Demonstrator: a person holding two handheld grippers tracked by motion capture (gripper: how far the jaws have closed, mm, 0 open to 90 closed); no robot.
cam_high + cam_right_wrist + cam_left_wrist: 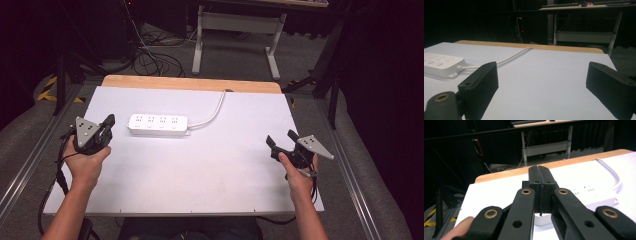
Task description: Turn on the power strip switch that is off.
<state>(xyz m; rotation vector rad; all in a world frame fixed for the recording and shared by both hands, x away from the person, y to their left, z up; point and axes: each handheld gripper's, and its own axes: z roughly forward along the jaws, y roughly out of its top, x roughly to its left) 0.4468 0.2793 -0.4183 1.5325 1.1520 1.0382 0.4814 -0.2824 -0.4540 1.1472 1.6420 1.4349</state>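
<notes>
Your left gripper has its jaws pressed together on nothing, just beside the white power strip, which lies at its 3 o'clock. Your right gripper hangs wide open, empty, well apart at the strip's 4 o'clock.

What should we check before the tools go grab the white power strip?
1. Power strip lies flat on the table: ok.
2. Nothing plugged into its sockets: ok.
3. Left tool open enough to grab: not ok, jaws shut.
4. Right tool open: ok, nothing between its jaws.
5. Cord out of the tools' way: ok, it runs off the far edge.
6. Far end of the cord plugged in: cannot tell.
</notes>
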